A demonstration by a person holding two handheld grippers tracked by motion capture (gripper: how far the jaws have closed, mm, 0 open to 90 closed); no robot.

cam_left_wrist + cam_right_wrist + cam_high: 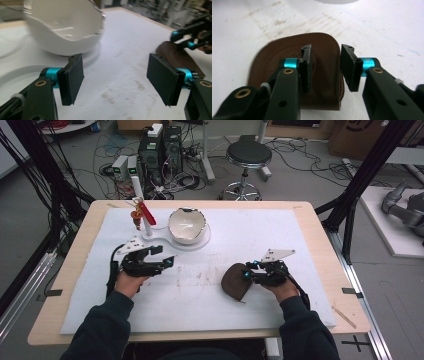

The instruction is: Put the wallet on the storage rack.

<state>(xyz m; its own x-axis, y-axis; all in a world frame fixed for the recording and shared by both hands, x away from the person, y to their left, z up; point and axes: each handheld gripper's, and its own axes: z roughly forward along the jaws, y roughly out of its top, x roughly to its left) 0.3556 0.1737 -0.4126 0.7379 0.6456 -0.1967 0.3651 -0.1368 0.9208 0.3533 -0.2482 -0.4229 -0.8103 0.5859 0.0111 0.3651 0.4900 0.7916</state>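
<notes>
The right tool (248, 276) had its 2 jaws drawn narrow on the near edge of a brown leather piece (234, 283), which lay flat on the white-padded surface (300, 240) directly in front of the person's right hand. Seen from the right gripper view, the leather piece (322, 42) stretched away from the right tool (325, 50), rounded end farthest and straight edge under the jaws, with a strip of leather pinched between the pads. The left tool (165, 256) stood wide and empty well to the left. Its jaws framed bare mat in the left gripper view (115, 65), and a white bowl (62, 32) sat just ahead of it. The right hand was therefore the nearer of the 2. Any transfer toward the bowl (186, 225) would likely run leftward and away from the person across the stained mat. A white stand (146, 222) carrying a red tag stood beside the bowl. Beyond the surface, a stool (248, 155), computer towers (160, 147) and loose cabling crowded the workshop floor.
</notes>
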